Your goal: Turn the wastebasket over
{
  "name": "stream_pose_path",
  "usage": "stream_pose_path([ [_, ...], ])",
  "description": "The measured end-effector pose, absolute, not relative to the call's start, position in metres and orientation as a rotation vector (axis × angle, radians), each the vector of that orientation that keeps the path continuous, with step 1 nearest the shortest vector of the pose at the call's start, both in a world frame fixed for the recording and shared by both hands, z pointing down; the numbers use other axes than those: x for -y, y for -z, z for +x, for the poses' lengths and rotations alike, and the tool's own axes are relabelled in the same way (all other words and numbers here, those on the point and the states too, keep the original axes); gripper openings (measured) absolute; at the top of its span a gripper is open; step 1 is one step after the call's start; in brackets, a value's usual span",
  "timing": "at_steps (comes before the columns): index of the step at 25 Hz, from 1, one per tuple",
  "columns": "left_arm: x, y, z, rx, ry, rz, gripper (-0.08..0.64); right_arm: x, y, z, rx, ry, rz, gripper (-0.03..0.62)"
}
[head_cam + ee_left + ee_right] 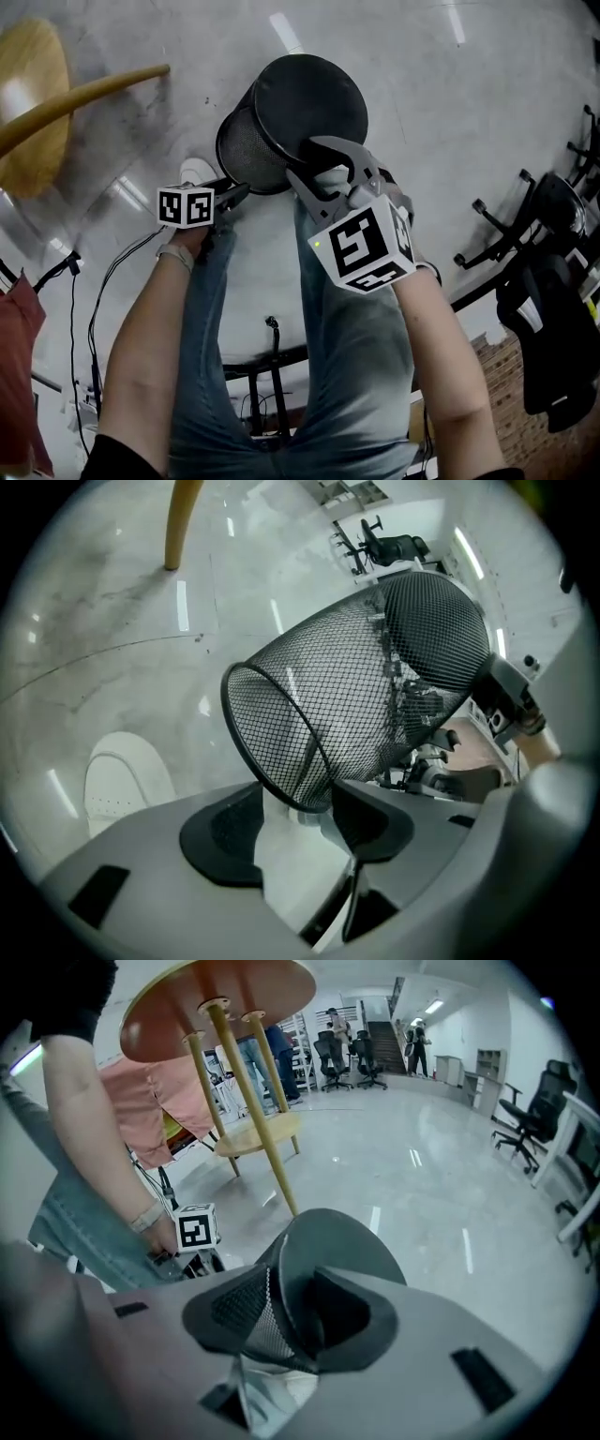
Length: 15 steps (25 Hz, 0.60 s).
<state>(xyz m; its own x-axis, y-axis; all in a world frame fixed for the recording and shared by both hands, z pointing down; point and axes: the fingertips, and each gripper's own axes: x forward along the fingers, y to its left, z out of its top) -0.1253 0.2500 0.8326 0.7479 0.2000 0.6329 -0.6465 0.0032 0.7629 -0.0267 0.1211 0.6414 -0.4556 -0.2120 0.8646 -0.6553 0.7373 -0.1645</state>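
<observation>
The wastebasket (281,122) is held tilted over the floor (450,112), with its mouth turned toward 8 o'clock in the head view. Its base edge is gripped by the right claw (323,171), with the mesh wall against one pad and the solid base against the other. The left claw (236,194) is seen open, and the mouth's rim is dipped between its jaws, unpressed.
</observation>
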Motion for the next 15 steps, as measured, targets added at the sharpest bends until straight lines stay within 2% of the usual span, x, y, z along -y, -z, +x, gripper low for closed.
stream_pose_path([
  [9,-0.241,-0.852,-0.097,0.285,-0.674,1.491,0.224,-0.114,-0.634,-0.027,2.058,-0.446,0.636,0.164],
  [15,-0.245,-0.845,-0.103,0.288,-0.789,1.443,0.224,-0.113,-0.636,-0.023,2.046,-0.415,0.67,0.164],
])
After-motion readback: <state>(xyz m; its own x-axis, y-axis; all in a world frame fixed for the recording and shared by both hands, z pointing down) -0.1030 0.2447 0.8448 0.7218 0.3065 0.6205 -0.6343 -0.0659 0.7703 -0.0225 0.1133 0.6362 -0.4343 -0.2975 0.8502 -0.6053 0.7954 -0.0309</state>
